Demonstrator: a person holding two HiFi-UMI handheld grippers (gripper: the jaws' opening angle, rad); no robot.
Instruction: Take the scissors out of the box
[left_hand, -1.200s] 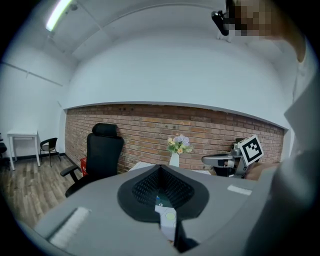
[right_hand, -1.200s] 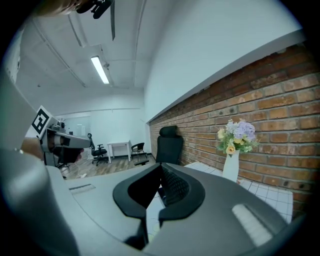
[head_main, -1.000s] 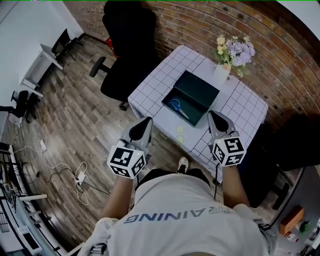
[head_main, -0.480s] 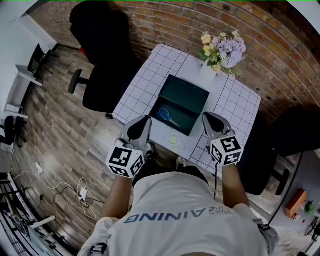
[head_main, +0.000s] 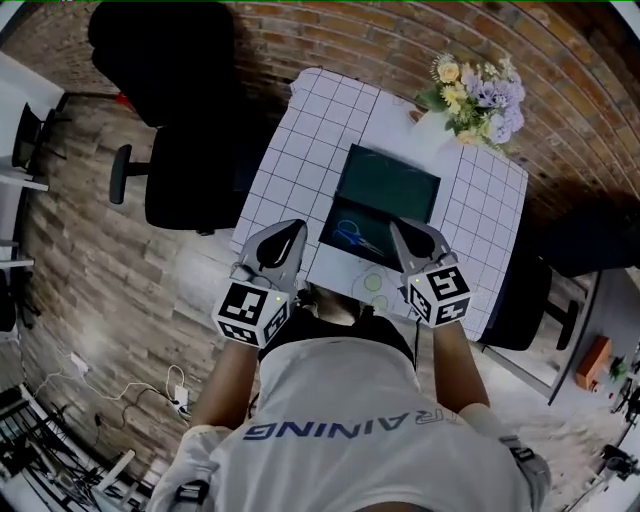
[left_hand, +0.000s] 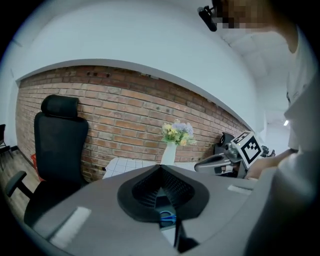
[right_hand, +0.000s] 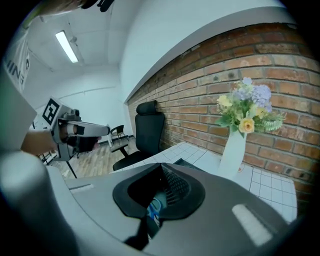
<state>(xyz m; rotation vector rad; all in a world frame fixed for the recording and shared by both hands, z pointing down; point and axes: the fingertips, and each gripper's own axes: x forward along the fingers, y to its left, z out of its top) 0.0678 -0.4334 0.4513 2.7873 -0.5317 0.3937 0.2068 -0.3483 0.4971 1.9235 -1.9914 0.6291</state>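
The shirt (head_main: 340, 430) at the bottom of the head view bears upside-down lettering, of which RAINING is legible. The scissors (head_main: 355, 232) have blue loop handles and slim grey blades; they lie in the lower left part of the open dark green box (head_main: 400, 185) at frame centre. The left gripper (head_main: 296, 229) and right gripper (head_main: 398, 226) are both clenched on nothing, at the box's lower corners

Ahead of the left gripper (head_main: 292, 228) and the right gripper (head_main: 397, 226), past a table (head_main: 320, 120) in white grid-check cloth, runs 1 red brick wall (head_main: 400, 40). Left of the left gripper, 1 black office chair (head_main: 175, 180) stands on a wood-plank floor (head_main: 90, 260). High to the right gripper's left, 1 strip light (right_hand: 67, 46) glows on the white ceiling (right_hand: 95, 25).
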